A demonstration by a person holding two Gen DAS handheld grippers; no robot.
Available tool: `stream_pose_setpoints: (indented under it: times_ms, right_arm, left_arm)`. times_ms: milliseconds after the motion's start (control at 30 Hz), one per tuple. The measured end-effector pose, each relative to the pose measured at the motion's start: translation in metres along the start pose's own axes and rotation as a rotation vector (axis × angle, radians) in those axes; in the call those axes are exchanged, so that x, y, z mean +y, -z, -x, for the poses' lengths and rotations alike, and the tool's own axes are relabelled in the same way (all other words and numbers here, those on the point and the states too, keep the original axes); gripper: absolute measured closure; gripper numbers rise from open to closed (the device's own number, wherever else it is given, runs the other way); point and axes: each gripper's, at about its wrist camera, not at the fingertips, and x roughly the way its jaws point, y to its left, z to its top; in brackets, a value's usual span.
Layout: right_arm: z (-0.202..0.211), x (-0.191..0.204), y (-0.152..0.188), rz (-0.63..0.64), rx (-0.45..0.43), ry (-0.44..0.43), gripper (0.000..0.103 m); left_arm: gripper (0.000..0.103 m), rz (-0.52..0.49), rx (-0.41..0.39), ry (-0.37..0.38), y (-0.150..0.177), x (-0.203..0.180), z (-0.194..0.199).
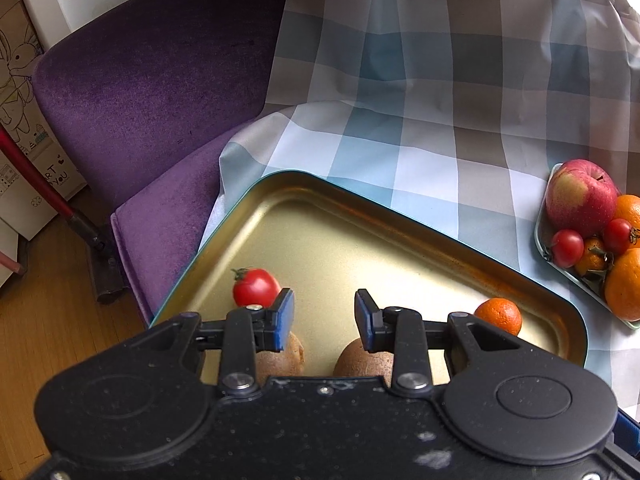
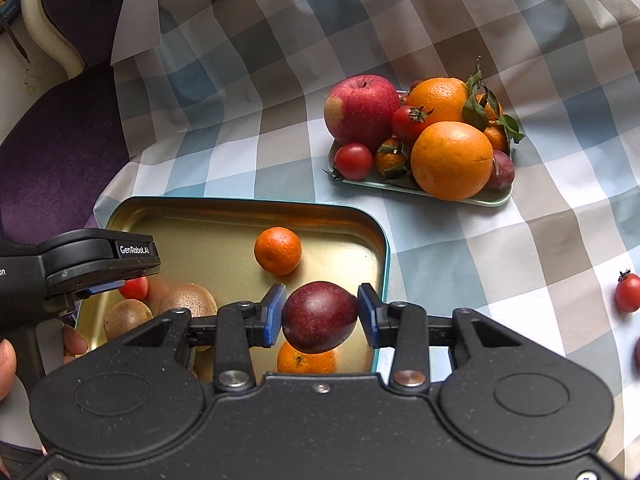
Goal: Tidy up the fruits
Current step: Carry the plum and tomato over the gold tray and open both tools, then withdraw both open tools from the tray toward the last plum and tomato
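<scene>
Left wrist view
Left gripper [image 1: 324, 314]: the blue pads stand apart and nothing is between them; it hangs over the near part of the tin tray [image 1: 332, 216].
Cherry tomato [image 1: 256, 287]: it lies in the tin tray, just beside the outer side of the left pad, maybe touching it.
Kiwis: one kiwi [image 1: 280, 354] is under the left pad, the second kiwi [image 1: 362, 360] is under the right pad; both lie in the tin tray and are partly hidden by the gripper body.
Mandarin [image 1: 499, 315]: in the tin tray, to the right of the gripper, apart from the pads.
Small plate [image 1: 541, 236]: it lies on the checked cloth [image 1: 432, 92] to the right of the tin tray, heaped with an apple [image 1: 580, 196], oranges and small tomatoes.

Right wrist view
Right gripper [image 2: 322, 314]: it is clenched on a dark red plum [image 2: 319, 317], both pads touching its sides.
Plum: it is held above the near right corner of the tin tray [image 2: 224, 210]; a mandarin [image 2: 306, 358] lies in the tray below it.
Second mandarin [image 2: 277, 250]: further in the tin tray, beyond the plum and apart from it.
Left gripper [image 2: 108, 287]: it reaches over the left part of the tin tray, above the kiwis [image 2: 188, 300].
Loose tomato [image 2: 628, 292]: on the cloth, well to the right of the tin tray.
</scene>
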Motion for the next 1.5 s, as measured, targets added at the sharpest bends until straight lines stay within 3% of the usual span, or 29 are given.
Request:
stream_pose_setpoints:
  times_ms: [300,867,1200,1500]
  right_arm:
    - [0.002,0.009,-0.003,0.009,-0.019,-0.035,0.054]
    - [0.011,-0.001,0.015,0.002,0.017,0.022,0.054]
    - [0.023,-0.009,0.023,-0.022,0.011,0.036,0.054]
    - [0.035,-0.027,0.029,-0.073,0.003,0.061,0.054]
  left_arm:
    - [0.062,-0.021,0.006,-0.019,0.001,0.003,-0.001]
    - [0.05,-0.1,0.057,0.042,0.014,-0.006,0.004]
    - [0.048,-0.134,0.053,0.064,0.022,-0.009,0.017]
    - [0.045,-0.277,0.02,0.109,0.037,-0.034,0.032]
